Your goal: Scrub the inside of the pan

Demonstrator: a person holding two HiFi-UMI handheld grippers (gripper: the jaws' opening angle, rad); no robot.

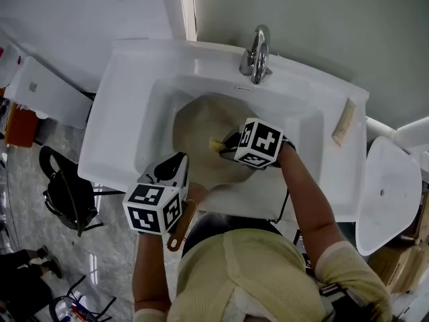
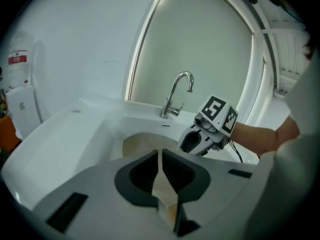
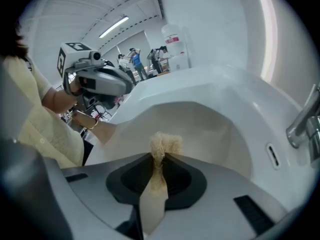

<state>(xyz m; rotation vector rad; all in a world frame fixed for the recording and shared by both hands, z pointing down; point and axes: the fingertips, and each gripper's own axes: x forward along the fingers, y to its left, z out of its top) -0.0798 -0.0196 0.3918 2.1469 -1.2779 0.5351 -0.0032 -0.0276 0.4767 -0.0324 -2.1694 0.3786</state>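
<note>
A beige pan [image 1: 201, 129] lies tilted in the white sink [image 1: 120, 113], its wooden handle [image 1: 182, 223] reaching over the front rim. My left gripper [image 1: 177, 173] is shut on that handle [image 2: 162, 189], which shows pinched between its jaws in the left gripper view. My right gripper [image 1: 224, 145] is down inside the pan, shut on a yellowish fibrous scrubber [image 1: 216, 144]. In the right gripper view the scrubber [image 3: 162, 146] sticks out past the jaws over the pan's inner wall [image 3: 210, 129]. Whether it touches the wall I cannot tell.
The chrome faucet [image 1: 256, 56] stands at the sink's back edge. A tan bar [image 1: 344, 121] lies on the right sink rim. A white basin-like object [image 1: 385, 193] is to the right, a black bag [image 1: 67, 193] on the floor at left. People stand far off [image 3: 135, 59].
</note>
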